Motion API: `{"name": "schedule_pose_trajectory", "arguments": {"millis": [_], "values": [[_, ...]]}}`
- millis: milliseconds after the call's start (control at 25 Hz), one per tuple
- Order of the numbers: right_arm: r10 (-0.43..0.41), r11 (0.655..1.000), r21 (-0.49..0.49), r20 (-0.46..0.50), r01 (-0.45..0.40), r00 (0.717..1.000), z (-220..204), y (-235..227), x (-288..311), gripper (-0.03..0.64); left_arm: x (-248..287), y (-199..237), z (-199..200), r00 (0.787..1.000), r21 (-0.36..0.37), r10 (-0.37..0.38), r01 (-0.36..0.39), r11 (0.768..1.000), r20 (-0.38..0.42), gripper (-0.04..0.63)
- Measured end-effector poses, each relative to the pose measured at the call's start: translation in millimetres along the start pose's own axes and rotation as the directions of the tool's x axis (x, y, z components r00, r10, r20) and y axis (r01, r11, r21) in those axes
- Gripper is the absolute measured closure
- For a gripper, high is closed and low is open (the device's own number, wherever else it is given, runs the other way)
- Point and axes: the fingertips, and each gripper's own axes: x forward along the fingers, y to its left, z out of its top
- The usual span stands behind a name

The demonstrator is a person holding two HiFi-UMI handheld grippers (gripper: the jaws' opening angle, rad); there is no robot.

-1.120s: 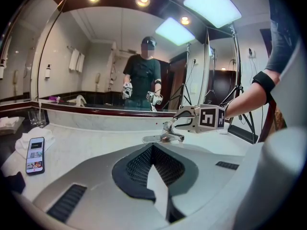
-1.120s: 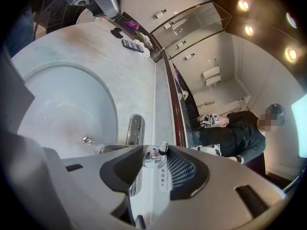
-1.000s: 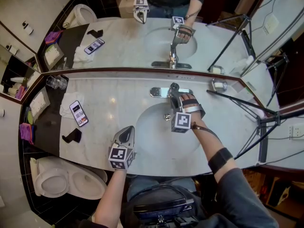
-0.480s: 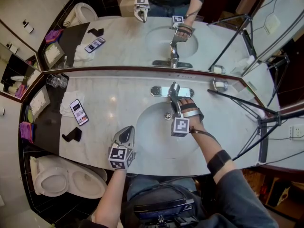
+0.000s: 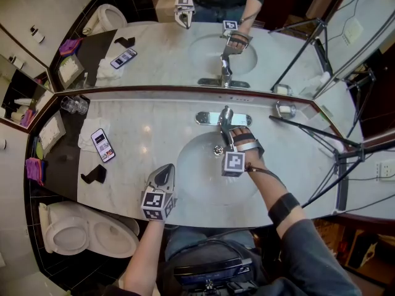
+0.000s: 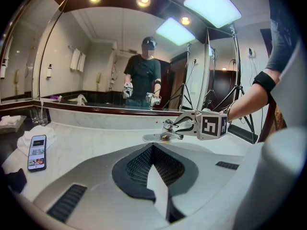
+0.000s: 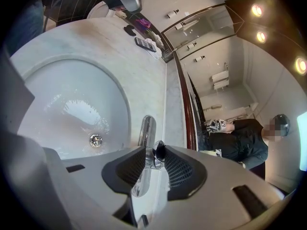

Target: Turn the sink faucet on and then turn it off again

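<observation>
Right gripper [image 5: 226, 128]: angled down, jaws just closing, seemingly clamped on faucet lever [image 7: 156, 153]. Left gripper [image 5: 165, 170]: jaws together, near-level. Phone [image 5: 102, 146]: print unreadable.

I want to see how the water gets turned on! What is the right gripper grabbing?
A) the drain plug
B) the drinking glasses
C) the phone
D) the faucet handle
D: the jaws of the right gripper, which have just been closing, press both sides of the faucet handle.

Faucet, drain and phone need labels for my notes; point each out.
faucet [image 7: 158, 150], right gripper view, its rounded chrome tip
drain [image 7: 96, 139], right gripper view, centre of the stopper
phone [image 5: 102, 145], head view, middle of its screen
</observation>
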Motion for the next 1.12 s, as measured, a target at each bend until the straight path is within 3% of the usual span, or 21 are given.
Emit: {"name": "schedule_pose_trajectory", "arguments": {"millis": [680,920,1120], "values": [[0.007,0.999,0.039,-0.031,-0.006,0.999,-7,1,-14,0.479,-10,-2,9,1.000,0.042,-0.003,0.003,0.999,0.003,0.600],[-0.037,0.984,0.174,-0.043,0.043,0.998,-27,3,-55,0.482,-10,-13,16,0.999,0.061,-0.032,0.032,0.998,0.010,0.600],[-0.074,0.930,0.354,-0.077,0.096,0.994,-54,5,-101,0.493,-8,-29,27,0.997,0.088,-0.077,0.075,0.993,0.019,0.600]]}}
